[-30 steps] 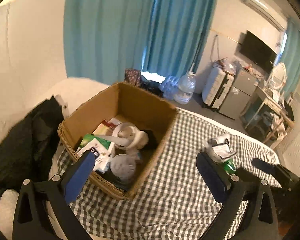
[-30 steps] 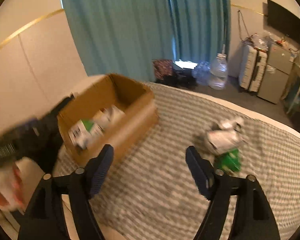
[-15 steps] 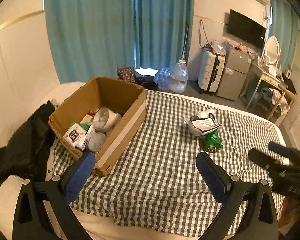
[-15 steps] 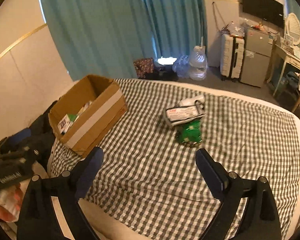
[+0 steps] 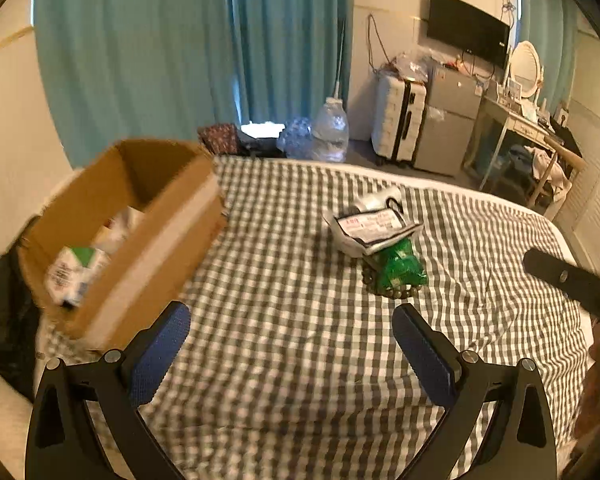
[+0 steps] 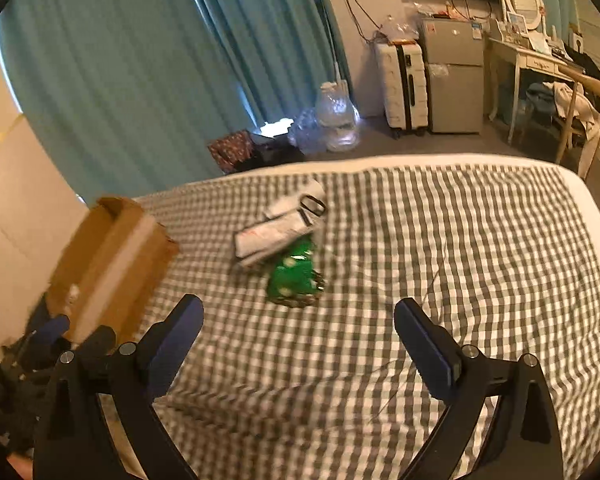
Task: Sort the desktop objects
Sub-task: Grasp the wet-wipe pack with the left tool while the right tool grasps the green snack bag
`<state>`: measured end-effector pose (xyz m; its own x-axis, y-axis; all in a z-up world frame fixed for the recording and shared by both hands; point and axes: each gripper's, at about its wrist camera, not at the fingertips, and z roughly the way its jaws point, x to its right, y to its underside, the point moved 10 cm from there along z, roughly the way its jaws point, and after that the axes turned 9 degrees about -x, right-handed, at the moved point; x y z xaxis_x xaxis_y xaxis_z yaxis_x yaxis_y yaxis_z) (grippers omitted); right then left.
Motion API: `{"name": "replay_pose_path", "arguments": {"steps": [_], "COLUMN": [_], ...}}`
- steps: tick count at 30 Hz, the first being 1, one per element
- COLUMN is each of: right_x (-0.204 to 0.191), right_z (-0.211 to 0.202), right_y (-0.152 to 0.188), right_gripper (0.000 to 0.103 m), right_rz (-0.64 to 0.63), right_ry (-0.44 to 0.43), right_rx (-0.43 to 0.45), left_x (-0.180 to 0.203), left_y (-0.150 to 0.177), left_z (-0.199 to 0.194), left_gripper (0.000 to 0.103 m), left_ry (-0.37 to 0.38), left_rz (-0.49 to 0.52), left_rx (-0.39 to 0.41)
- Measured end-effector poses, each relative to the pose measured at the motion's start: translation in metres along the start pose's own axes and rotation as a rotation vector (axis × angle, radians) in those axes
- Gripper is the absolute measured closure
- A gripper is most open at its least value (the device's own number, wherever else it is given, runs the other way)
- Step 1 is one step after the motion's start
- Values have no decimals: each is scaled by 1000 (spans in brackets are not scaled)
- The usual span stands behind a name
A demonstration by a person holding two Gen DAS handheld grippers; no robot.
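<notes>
- The left gripper [image 5: 291, 332] was held with its blue-padded fingers [image 5: 160, 352] spread wide, and nothing was gripped between them.
- The right gripper [image 6: 299, 330] was likewise held wide apart above the checked cloth [image 6: 440, 248], with nothing between its pads.
- A cardboard box [image 5: 148, 240] was seen at the left edge of the cloth, blurred in both views; a strip of pale tape was seen along its near wall.
- A white carton with a green patch [image 5: 74, 272] was seen inside the box beside other pale items; its print could not be read.
- A small pile was left on the cloth, well apart from the box and ahead of both grippers.
- The pile was topped by a white packet [image 5: 374, 230] with a printed label; red and dark lines of text were visible, but no word could be made out.
- A green packet [image 5: 400, 266] was seen just beneath and in front of the white packet, touching it; its white marks could not be read.
- A string of dark beads [image 5: 392, 292] was seen curled around the near edge of the green packet.
- A white object with a black loop [image 6: 310, 200] was seen behind the white packet.
- In the left view, part of the right gripper's dark body was seen at the far right.
- A suitcase [image 6: 404, 84], a small grey fridge [image 6: 454, 76] and a large water bottle [image 6: 336, 116] were seen on the floor beyond the cloth, before teal curtains [image 6: 140, 60].
</notes>
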<state>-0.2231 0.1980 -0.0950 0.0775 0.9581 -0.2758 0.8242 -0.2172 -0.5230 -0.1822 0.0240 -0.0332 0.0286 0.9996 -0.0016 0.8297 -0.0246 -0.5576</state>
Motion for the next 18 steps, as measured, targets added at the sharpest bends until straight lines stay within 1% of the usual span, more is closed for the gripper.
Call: {"name": "replay_pose_path", "arguments": {"steps": [2,4,6,10,13,15,18], "right_x": [7,11,12,15,16,17,15], "right_z": [20,40,58,84,105,123,147], "right_y": [4,11,14,10,6,-1,-16], "right_gripper": [6,6,6,6,7,6,7], "right_rz": [-3,-14,-31,-95,-102,-97,-88], "right_ry": [1,-2,0,21,12,-17,-37], "right_rx": [-8,-28,-60,-73,-90,-109,-115], "left_x": [6,12,20,46,51,48,42], "left_y": [1,-2,-8,-22,-31,-33,-37], "left_z": [26,47,70,116,150,161,169], "left_gripper": [0,0,0,0,0,0,0], "left_ry": [11,17,0,-5,-53,-62,-30], "left_rz": [-29,-44,-40,47,132,157,161], "left_rx": [-33,-46,-54,-79,-101,-117,-103]}}
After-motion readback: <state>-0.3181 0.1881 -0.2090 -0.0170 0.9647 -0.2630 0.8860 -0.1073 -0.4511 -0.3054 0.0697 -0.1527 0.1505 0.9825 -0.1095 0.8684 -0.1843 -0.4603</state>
